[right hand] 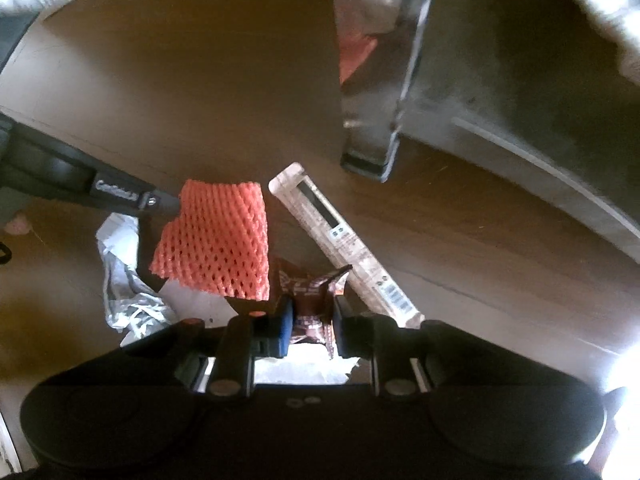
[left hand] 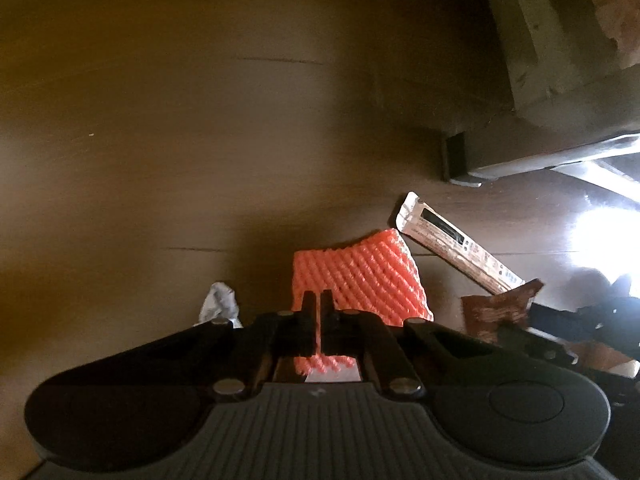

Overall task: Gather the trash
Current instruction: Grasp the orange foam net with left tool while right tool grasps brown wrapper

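An orange foam net sleeve [left hand: 360, 280] hangs over the dark wooden floor, and my left gripper [left hand: 318, 300] is shut on its near edge. In the right wrist view the same net [right hand: 216, 236] is pinched at its left corner by the left gripper's fingers [right hand: 160, 202]. My right gripper [right hand: 312, 316] is shut on a crumpled brown wrapper [right hand: 312, 292], which also shows at the right of the left wrist view as the brown wrapper [left hand: 500, 308]. A long clear-and-tan snack wrapper [right hand: 344, 244] lies on the floor beside them, and in the left wrist view that long wrapper [left hand: 456, 240] sits right of the net.
Crumpled white paper [right hand: 124, 280] lies on the floor at the left, and the same paper [left hand: 220, 304] peeks out by my left gripper. A shiny metal furniture leg [right hand: 372, 80] and a grey base [left hand: 560, 80] stand behind. Bright glare [left hand: 604, 236] washes out the floor at right.
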Available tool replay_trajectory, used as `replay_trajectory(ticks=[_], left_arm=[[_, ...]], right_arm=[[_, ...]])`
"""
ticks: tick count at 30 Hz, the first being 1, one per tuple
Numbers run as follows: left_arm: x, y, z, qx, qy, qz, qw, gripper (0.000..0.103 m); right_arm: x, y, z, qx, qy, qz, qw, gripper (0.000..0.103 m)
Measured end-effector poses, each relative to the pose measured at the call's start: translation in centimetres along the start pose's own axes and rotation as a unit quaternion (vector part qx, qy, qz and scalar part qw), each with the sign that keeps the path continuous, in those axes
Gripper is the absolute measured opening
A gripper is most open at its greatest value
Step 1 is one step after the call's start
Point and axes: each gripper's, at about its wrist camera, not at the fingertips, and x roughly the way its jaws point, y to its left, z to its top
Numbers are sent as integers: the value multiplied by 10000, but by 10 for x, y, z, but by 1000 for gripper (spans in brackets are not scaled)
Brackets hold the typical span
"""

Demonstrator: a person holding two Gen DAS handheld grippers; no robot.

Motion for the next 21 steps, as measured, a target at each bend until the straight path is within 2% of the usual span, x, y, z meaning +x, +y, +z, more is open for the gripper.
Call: replay_trajectory(ticks=[5,8,9,11,12,13,14,15,21], left_arm=[[-2,6,-1,-139,69,-334,9993,2],[3,0,2,-122,149,-343,9992,6],[4,1,3,-103,183,-333,9992,12],[5,0,3,-101,151,-330,9993,29],[7,0,3,-126,113,-360,9992,52],[8,0,3,-170,78,-402,9990,81],[9,0,4,-220,8,-456,9987,88],[9,-1,4,-245,-58,-475,9986,93],[32,-11,12,-186,135,-135,9996,93]], right_arm=[[-14,-5,-5,78,-45,-8,10000,19],[-17,-10,-9,190,3,-1,9998,19],[-17,-11,-11,224,22,16,9997,19],[-19,-13,-13,239,46,55,9997,19],[-20,-13,-14,225,55,72,9997,19],[-20,-13,-14,212,61,84,9997,19],[-19,-13,-14,207,60,89,9997,19],[-19,-14,-15,216,62,96,9997,19],[-18,-22,-20,295,118,108,9994,19]])
